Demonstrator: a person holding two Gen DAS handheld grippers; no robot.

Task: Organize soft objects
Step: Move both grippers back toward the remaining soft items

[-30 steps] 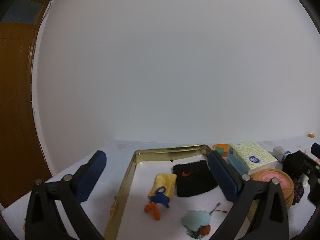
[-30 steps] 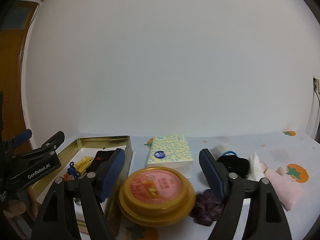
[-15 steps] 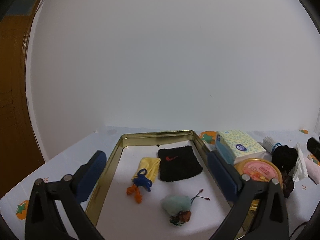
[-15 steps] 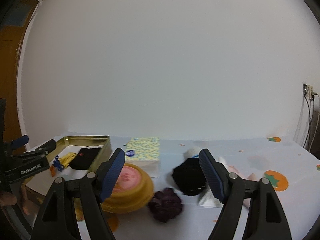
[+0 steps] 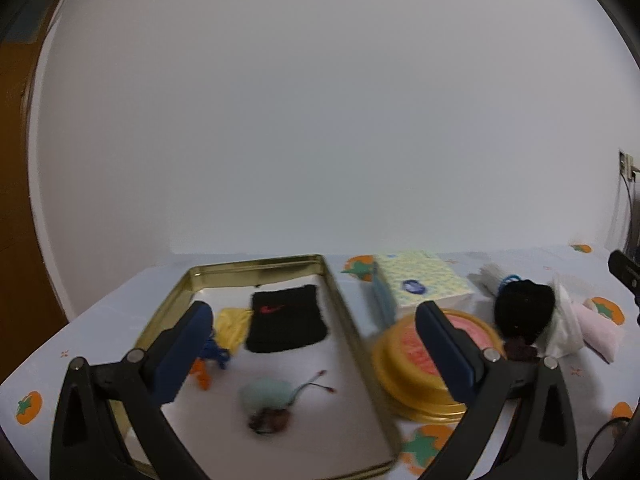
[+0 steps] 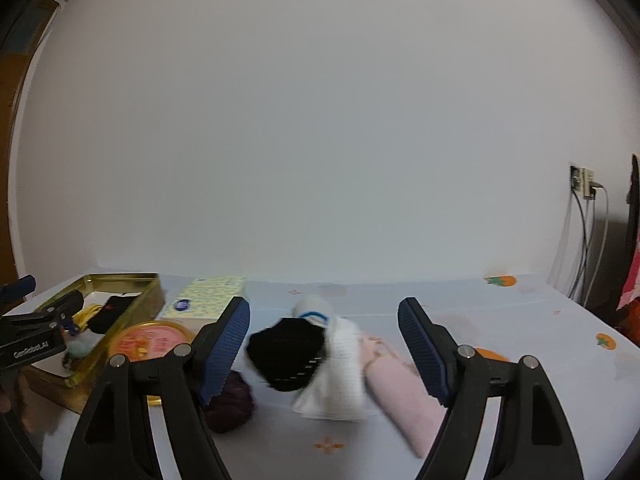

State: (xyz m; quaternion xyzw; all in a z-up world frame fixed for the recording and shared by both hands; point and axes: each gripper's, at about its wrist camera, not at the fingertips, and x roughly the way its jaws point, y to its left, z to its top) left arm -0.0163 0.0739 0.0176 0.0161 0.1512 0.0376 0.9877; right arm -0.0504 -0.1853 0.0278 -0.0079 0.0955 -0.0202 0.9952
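Note:
A gold tin tray [image 5: 344, 320] holds a black wristband [image 5: 286, 322], a yellow pouch [image 5: 232, 326] with a blue and orange cord, and a pale green plush [image 5: 266, 394]. My left gripper [image 5: 314, 352] hangs open above the tray's near part, empty. My right gripper [image 6: 324, 344] is open and empty over a pile to the right: a black soft item [image 6: 286, 352], a white cloth [image 6: 340, 372], a pink roll [image 6: 400, 392] and a purple scrunchie [image 6: 232, 404]. The tray [image 6: 132, 322] lies at the left in the right wrist view.
A yellow round lid [image 5: 424, 364] with a pink top sits beside the tray, a tissue pack [image 5: 416, 284] behind it. The tablecloth [image 6: 500, 320] has orange fruit prints and bare room at the right. Wall sockets and cables [image 6: 584, 216] stand far right.
Both grippers have swung to the right across the table. The tray has shifted left in both views, and the black, white and pink pile now lies between the right gripper's fingers.

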